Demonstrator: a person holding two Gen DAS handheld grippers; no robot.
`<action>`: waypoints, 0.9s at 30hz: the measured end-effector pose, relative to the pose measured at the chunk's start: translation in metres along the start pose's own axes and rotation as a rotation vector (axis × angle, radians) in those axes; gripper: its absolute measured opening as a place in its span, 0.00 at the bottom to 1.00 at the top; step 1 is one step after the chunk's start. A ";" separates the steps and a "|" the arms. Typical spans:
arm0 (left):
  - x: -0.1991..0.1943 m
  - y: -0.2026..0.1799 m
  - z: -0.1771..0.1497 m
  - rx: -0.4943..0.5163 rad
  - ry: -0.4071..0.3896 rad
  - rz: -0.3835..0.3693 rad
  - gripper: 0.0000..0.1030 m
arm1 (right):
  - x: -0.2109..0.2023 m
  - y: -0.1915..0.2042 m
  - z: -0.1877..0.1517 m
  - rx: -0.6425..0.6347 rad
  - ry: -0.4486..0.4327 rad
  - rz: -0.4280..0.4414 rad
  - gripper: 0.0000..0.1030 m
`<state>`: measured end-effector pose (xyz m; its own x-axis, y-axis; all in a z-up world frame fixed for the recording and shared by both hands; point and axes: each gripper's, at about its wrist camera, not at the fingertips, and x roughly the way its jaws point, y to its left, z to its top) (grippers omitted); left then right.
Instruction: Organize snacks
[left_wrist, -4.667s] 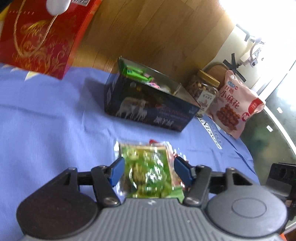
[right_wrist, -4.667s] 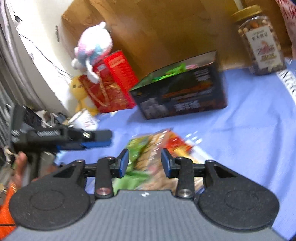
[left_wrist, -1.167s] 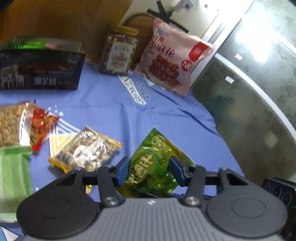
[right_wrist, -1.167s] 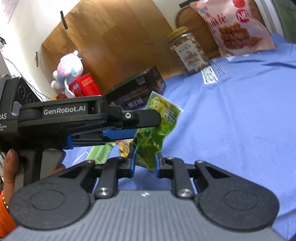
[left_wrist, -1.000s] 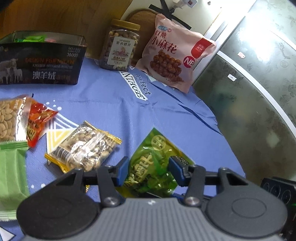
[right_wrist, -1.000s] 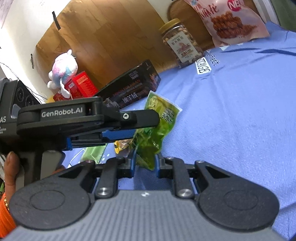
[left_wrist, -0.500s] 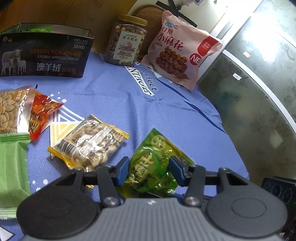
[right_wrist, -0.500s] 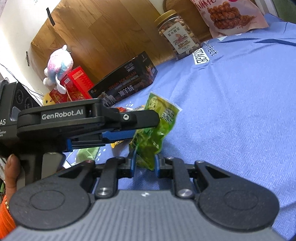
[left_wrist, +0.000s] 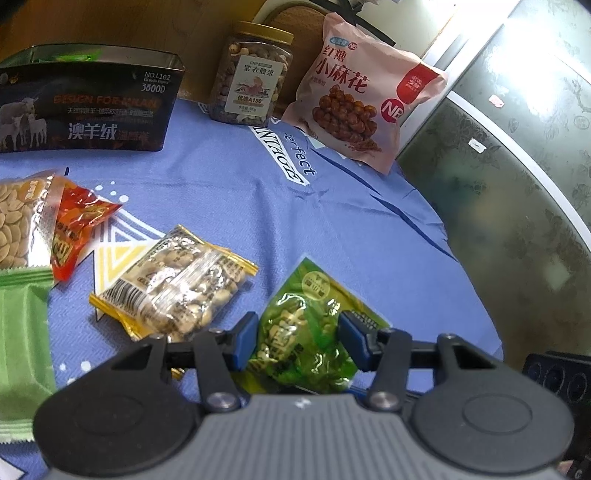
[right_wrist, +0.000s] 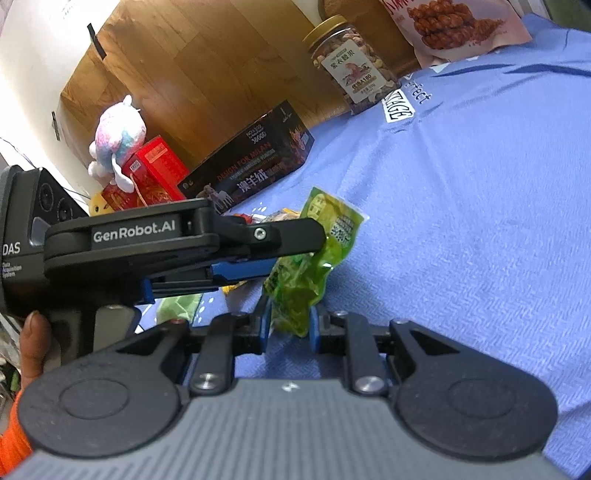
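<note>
A green snack packet (right_wrist: 306, 266) is pinched at its lower end in my right gripper (right_wrist: 288, 325) and held upright above the blue cloth. In the left wrist view the same packet (left_wrist: 303, 328) lies between the open jaws of my left gripper (left_wrist: 299, 339), which do not press it. The left gripper's body (right_wrist: 147, 236) crosses the right wrist view beside the packet. A dark open box (left_wrist: 88, 107) holding green packets stands at the far left. Loose packets lie on the cloth: a clear-and-yellow nut packet (left_wrist: 177, 288), a red packet (left_wrist: 77, 229), a seed packet (left_wrist: 18, 218) and a green one (left_wrist: 18, 350).
A nut jar (left_wrist: 255, 88) and a pink snack bag (left_wrist: 365, 92) stand at the back of the blue cloth (left_wrist: 258, 206). The table's glass edge (left_wrist: 517, 221) curves off to the right. A red box (right_wrist: 147, 177) and a plush toy (right_wrist: 114, 140) stand at the back left.
The left view has drifted so the box, jar and bag sit slightly lower and nearer. Both grippers keep their hold and opening around the green packet, which stays lifted.
</note>
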<state>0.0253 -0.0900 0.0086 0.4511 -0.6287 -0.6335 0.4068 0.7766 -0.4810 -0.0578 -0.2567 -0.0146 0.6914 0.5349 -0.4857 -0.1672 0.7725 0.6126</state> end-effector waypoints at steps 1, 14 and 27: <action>0.000 -0.001 0.000 0.001 -0.002 0.003 0.47 | 0.000 -0.002 0.001 0.007 0.002 0.007 0.23; -0.006 0.017 0.003 -0.016 -0.019 0.009 0.47 | 0.005 0.000 0.003 0.023 0.004 0.029 0.22; -0.007 0.025 0.025 0.054 -0.058 0.036 0.45 | 0.035 0.033 0.003 -0.021 0.059 0.079 0.29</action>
<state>0.0525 -0.0670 0.0157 0.5108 -0.6030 -0.6128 0.4308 0.7964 -0.4245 -0.0374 -0.2133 -0.0093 0.6331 0.6131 -0.4726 -0.2344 0.7337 0.6378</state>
